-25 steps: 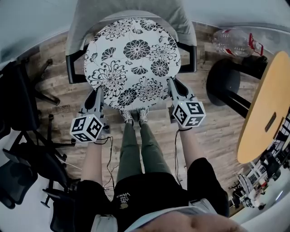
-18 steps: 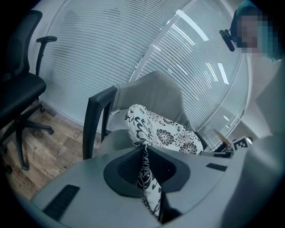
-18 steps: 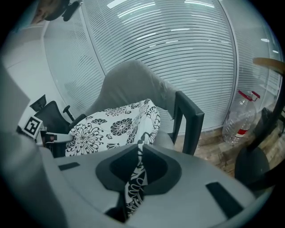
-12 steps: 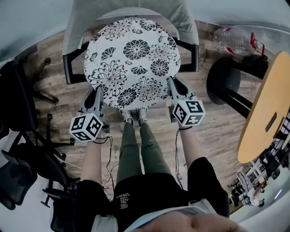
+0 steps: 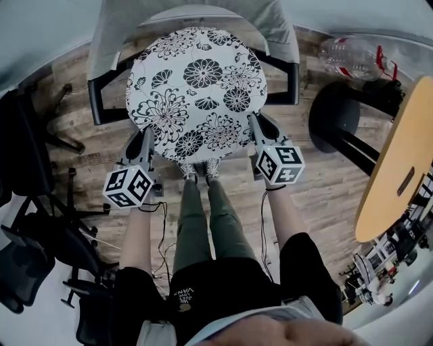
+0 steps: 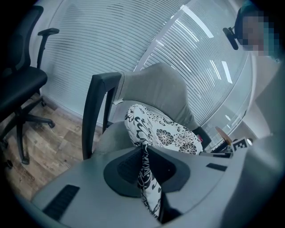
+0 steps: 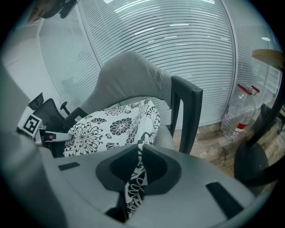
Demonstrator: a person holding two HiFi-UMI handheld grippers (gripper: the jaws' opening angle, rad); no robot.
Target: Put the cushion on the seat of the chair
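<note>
Wood-plank flooring (image 5: pixel 325 196) is showing around a grey armchair (image 5: pixel 270 20), where the floral round cushion (image 5: pixel 196 91) is lying across the seat, seemingly placed but not yet released. The left gripper (image 5: pixel 147 138) and right gripper (image 5: pixel 255 125) are each pinching its near edge, jaws narrowed on fabric, angling downward from outstretched forearms.

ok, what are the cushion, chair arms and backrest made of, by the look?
Cushion: soft printed fabric, matte; its edge creases and folds.
Chair arms: probably moulded black plastic, smooth, faint sheen.
Backrest: grey cloth upholstery, matte, seemingly padded given its rounded shape.
</note>
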